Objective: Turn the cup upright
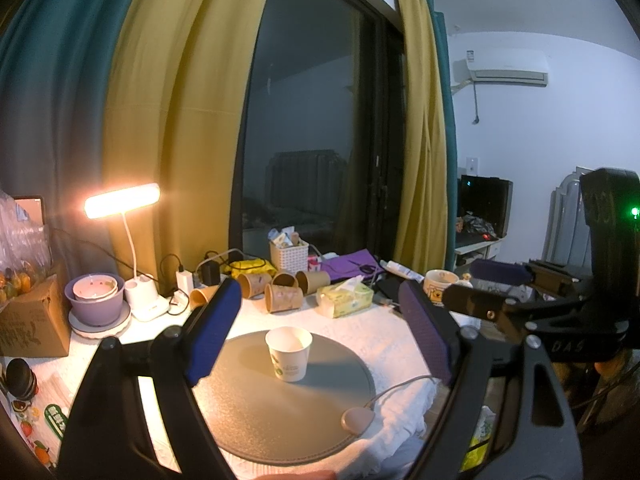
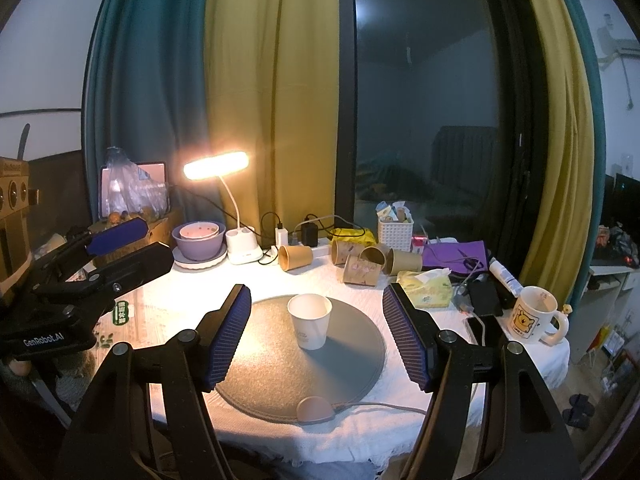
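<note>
Both claws, left (image 1: 320, 332) and right (image 2: 316, 332), hover level and released, facing the upright cup (image 2: 310, 320).

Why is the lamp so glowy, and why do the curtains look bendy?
In both views the lit desk lamp is so bright it blooms into a hazy orange glare. From it, the paper cup casts a shadow toward the right on the grey mat. The curtains bow because the fisheye lens curves straight lines, most near the edges.
</note>
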### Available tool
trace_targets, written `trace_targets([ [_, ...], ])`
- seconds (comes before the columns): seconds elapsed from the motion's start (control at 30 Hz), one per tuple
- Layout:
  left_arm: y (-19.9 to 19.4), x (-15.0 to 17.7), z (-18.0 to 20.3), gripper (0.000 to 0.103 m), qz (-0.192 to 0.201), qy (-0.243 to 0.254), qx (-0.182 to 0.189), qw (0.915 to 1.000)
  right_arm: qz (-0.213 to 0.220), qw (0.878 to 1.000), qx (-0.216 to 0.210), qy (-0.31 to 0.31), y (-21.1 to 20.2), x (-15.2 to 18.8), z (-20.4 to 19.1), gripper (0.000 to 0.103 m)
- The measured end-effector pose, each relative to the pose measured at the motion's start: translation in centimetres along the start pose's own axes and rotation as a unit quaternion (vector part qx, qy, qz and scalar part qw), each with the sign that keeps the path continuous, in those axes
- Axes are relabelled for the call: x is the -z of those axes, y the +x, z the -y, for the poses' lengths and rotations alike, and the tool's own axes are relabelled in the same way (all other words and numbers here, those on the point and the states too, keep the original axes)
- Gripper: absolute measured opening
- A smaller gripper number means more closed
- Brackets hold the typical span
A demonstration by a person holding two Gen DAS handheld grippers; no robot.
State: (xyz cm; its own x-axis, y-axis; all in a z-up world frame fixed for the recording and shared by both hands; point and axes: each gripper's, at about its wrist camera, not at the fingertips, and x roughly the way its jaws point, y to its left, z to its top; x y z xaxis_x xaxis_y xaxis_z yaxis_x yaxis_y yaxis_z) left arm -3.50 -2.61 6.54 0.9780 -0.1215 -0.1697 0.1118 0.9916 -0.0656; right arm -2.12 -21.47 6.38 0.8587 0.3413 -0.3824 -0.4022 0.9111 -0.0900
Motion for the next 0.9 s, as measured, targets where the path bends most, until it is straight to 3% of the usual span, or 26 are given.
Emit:
trace_targets([
  [0.9, 0.03, -0.07, -0.14, 0.083, -0.001, -0.002, 0.000, 1.0000, -0.003, 1.000, -0.002, 0.000, -0.21, 0.23, -0.19, 0.071],
])
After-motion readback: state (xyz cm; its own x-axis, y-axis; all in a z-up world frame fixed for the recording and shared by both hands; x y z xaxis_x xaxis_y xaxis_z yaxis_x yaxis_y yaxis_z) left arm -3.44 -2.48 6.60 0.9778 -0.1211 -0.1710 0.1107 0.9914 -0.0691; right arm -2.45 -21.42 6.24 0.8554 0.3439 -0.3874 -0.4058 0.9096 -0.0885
